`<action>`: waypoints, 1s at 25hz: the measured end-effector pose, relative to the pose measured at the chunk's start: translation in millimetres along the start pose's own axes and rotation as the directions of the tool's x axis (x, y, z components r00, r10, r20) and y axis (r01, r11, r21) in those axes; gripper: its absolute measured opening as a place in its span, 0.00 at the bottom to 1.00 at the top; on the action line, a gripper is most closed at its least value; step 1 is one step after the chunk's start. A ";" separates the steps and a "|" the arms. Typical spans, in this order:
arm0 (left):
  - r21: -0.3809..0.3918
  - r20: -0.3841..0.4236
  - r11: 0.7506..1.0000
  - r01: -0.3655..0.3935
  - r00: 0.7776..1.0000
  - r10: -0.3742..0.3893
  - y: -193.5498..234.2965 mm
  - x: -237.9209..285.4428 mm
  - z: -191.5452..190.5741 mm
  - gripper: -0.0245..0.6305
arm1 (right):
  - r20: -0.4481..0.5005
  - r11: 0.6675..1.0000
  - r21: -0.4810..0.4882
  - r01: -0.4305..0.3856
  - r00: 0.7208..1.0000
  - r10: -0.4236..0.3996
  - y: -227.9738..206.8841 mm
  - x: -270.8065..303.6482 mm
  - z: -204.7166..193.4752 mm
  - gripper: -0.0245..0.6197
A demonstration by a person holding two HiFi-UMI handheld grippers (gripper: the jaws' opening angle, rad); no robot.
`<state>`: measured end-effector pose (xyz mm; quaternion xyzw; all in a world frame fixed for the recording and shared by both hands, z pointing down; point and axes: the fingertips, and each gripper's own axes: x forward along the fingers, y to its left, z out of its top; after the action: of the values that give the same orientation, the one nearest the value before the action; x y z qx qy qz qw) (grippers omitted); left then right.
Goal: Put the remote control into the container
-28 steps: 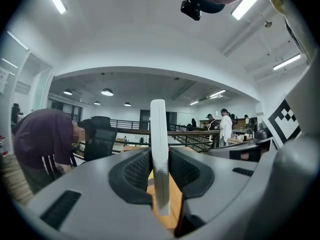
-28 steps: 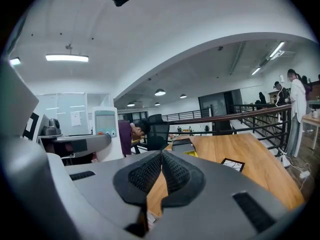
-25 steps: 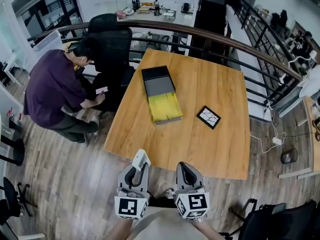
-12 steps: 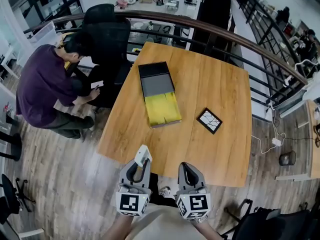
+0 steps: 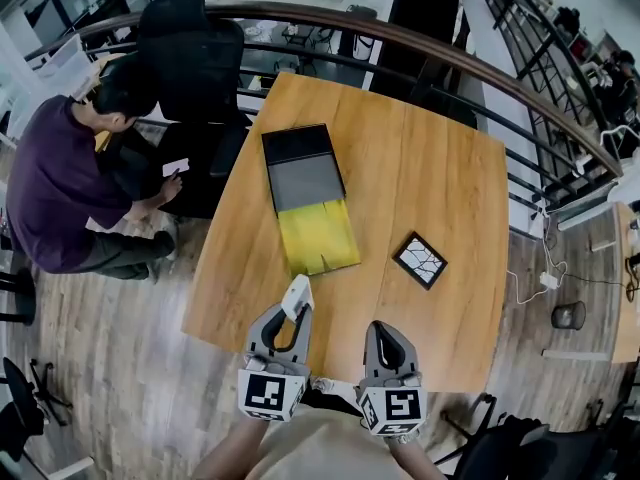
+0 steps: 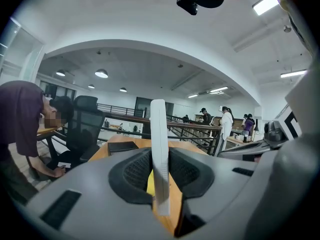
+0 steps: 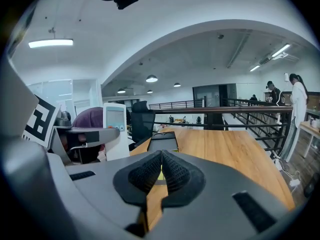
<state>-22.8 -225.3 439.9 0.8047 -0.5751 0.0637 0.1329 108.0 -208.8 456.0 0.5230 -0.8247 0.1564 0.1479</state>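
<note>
Carry step | remote control (image 6: pixel 158 129) is clamped in left gripper (image 6: pixel 159 170) fingers | right gripper (image 7: pixel 160 173) fingers are closed, empty | next: container (image 5: pixel 318 236) ahead of fingers must be reached

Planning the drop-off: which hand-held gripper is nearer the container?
Left. The left hand-held gripper, holding the remote control, sits just short of the yellow end of the container; the right hand-held gripper is farther, off to the right.
</note>
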 end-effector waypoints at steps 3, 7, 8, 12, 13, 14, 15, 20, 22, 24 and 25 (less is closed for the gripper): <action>-0.015 -0.043 1.000 -0.004 0.999 0.004 13.0 26.9 -0.3 0.19 | -0.022 1.000 -0.019 -0.024 0.999 0.024 -2.5 27.9 5.5 0.07; -0.047 -0.110 0.999 0.010 0.994 -0.015 27.8 64.5 -9.1 0.19 | -0.056 0.999 -0.025 -0.029 0.998 0.027 -7.8 59.8 4.7 0.07; -0.063 -0.129 0.998 0.013 0.991 -0.021 32.2 74.1 -14.2 0.19 | -0.067 0.999 -0.027 -0.028 0.997 0.026 -9.5 67.9 3.0 0.07; -0.102 -0.185 0.994 0.031 0.981 -0.050 47.6 111.1 -33.9 0.19 | -0.117 0.999 -0.031 -0.016 0.993 0.012 -17.3 95.8 -8.2 0.07; -0.113 -0.204 0.993 0.035 0.977 -0.058 51.0 120.3 -40.6 0.19 | -0.132 1.000 -0.026 -0.011 0.991 0.007 -19.2 101.1 -11.5 0.07; -0.132 -0.227 0.991 0.039 0.972 -0.068 54.3 129.3 -48.5 0.19 | -0.146 1.000 -0.021 -0.006 0.989 0.003 -20.4 105.9 -14.7 0.07; -0.157 -0.250 0.987 0.041 0.965 -0.080 57.6 138.3 -57.1 0.19 | -0.158 1.000 -0.019 -0.004 0.987 0.001 -21.1 110.6 -17.7 0.07; -0.257 -0.357 0.966 0.034 0.925 -0.128 73.2 185.5 -102.0 0.19 | -0.207 1.000 -0.019 0.003 0.978 -0.007 -26.2 133.6 -32.0 0.07; -0.270 -0.405 0.963 0.026 0.904 -0.138 77.2 197.8 -119.7 0.19 | -0.212 1.000 -0.029 0.005 0.977 -0.011 -26.4 138.7 -33.3 0.07; -0.292 -0.440 0.956 0.016 0.886 -0.149 79.1 208.5 -134.9 0.19 | -0.187 0.999 -0.032 0.017 0.982 -0.023 -28.4 144.3 -27.4 0.07; -0.306 -0.454 0.952 0.010 0.878 -0.155 80.1 214.1 -142.1 0.19 | -0.181 0.999 -0.033 0.023 0.983 -0.029 -30.5 147.3 -25.5 0.07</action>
<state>-20.4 -403.4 641.9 0.7598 -0.4933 0.1657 0.3897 77.5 -330.8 542.2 0.5149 -0.8032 0.1888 0.2327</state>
